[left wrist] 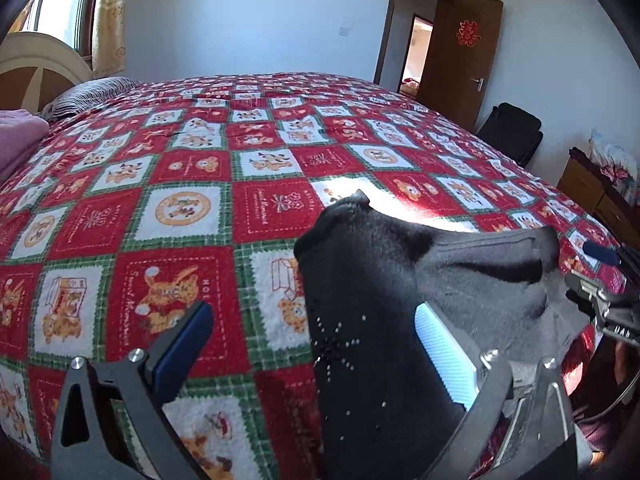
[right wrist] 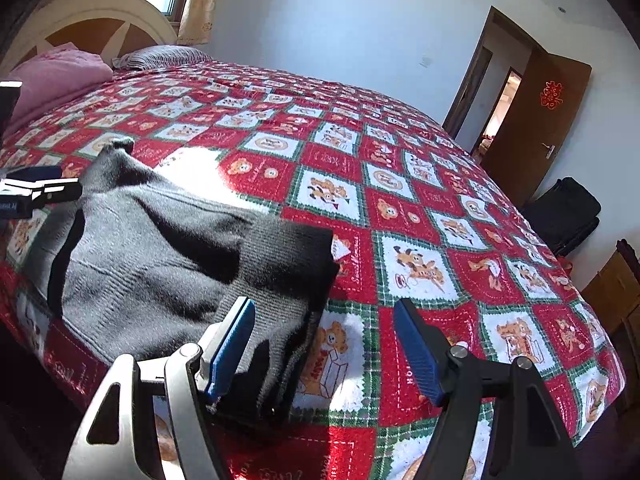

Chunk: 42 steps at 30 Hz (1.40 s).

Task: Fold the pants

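Note:
Dark grey pants (left wrist: 400,280) lie bunched on the bed near its front edge. In the left wrist view my left gripper (left wrist: 314,308) stands wide open. The pants' left part rises between its fingers and rests near the pale blue right pad (left wrist: 444,356); the dark blue left pad (left wrist: 184,344) is clear of the cloth. In the right wrist view the pants (right wrist: 160,248) spread to the left. My right gripper (right wrist: 325,304) is open, with the pants' ribbed corner beside its left pad (right wrist: 236,340) and the right pad (right wrist: 416,352) over the bedcover. Each gripper shows at the edge of the other's view.
A red, white and green patchwork bedcover (right wrist: 440,220) spans the bed. A pink blanket (right wrist: 56,76) and striped pillow (right wrist: 160,56) lie at the headboard. Beyond the bed are an open brown door (left wrist: 460,56), a black bag (left wrist: 512,132) and a wooden cabinet (left wrist: 592,196).

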### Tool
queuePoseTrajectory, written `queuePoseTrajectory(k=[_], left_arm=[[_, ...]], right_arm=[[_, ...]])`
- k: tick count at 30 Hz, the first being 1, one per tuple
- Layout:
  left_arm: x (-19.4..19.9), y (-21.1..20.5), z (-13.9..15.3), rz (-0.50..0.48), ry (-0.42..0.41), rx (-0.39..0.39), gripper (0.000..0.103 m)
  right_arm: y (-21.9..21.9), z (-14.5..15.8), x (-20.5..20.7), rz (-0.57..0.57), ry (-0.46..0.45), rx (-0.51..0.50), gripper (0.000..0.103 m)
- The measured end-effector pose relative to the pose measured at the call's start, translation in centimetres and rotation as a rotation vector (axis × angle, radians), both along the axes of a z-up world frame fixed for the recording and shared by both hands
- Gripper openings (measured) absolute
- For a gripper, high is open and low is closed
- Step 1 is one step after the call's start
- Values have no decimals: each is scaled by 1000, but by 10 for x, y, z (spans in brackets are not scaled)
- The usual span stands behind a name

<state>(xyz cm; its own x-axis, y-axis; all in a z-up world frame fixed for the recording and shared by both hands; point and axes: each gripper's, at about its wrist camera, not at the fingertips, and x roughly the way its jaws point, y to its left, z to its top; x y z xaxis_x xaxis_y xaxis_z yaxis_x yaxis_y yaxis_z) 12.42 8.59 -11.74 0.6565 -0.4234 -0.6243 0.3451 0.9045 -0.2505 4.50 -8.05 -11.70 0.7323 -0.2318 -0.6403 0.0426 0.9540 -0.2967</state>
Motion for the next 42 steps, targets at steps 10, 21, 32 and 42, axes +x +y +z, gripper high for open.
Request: queuePoseTrajectory(k=[10,21,32,42], left_arm=[[-5,-4,-26,-30,32,27,103],[-11,-5,-1,-37,-46,-19,103],[8,-15,-24,-66,-7,-62,103],[15,-12,-26,-100,-16,-122,103]], right_arm=[[8,-22,29,-21,72,-11,73],[7,-14,21,-16,48,-4,73],[-1,-26,24,-13,65,74,72],[-17,-35,27,12,101,314,54]])
